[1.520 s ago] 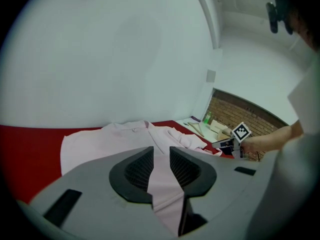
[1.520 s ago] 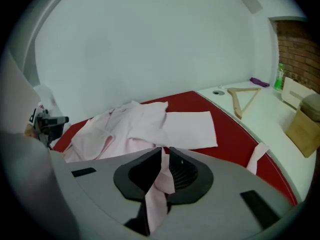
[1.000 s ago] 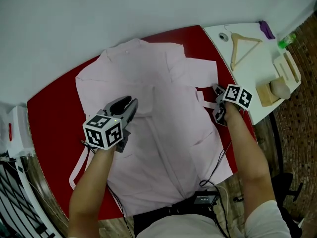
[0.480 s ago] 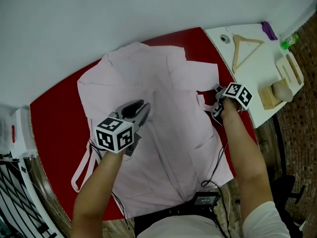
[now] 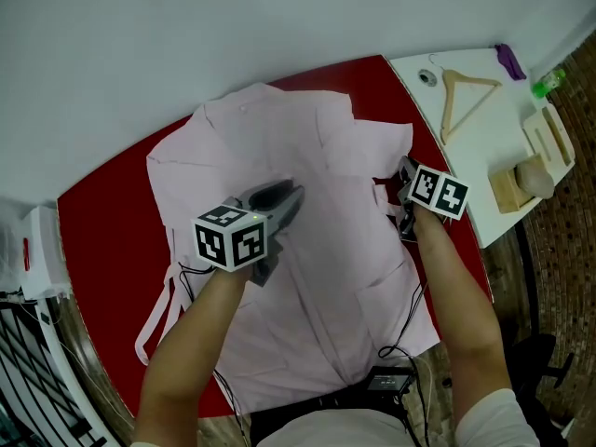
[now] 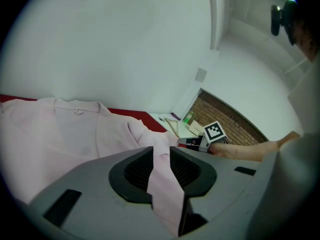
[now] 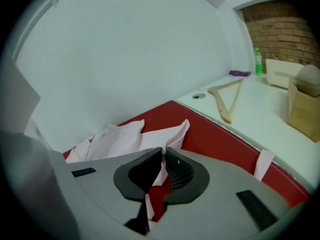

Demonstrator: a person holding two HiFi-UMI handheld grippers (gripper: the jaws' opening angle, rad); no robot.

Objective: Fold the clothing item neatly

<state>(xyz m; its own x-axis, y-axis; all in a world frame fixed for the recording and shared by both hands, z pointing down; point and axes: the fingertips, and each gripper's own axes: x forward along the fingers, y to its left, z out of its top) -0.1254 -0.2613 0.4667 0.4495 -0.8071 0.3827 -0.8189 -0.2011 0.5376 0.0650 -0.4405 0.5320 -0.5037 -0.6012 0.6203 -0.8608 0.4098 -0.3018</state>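
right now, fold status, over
Left gripper shut on pink garment strip. Right gripper just closed on its right edge. Garment mostly flat on red table. Nothing blocking.

Head view looks steeply down on the pink shirt [image 5: 326,277]; both gripper views skim low across it.

Left tool [image 5: 282,198]: points away from the body and a little downward. Jaws stand narrowly apart, clamped on a band of the pink garment [image 5: 354,250] that runs between them. Left forearm [image 5: 191,343] is bare and reaches forward, with the marker cube [image 5: 231,238] uppermost.

Right tool [image 5: 406,173]: off to the right and pitched down more steeply. Jaws have just been closing and are now almost together, with a thin fold of the same garment pinched between them. Right forearm [image 5: 456,287] is bare and extended.
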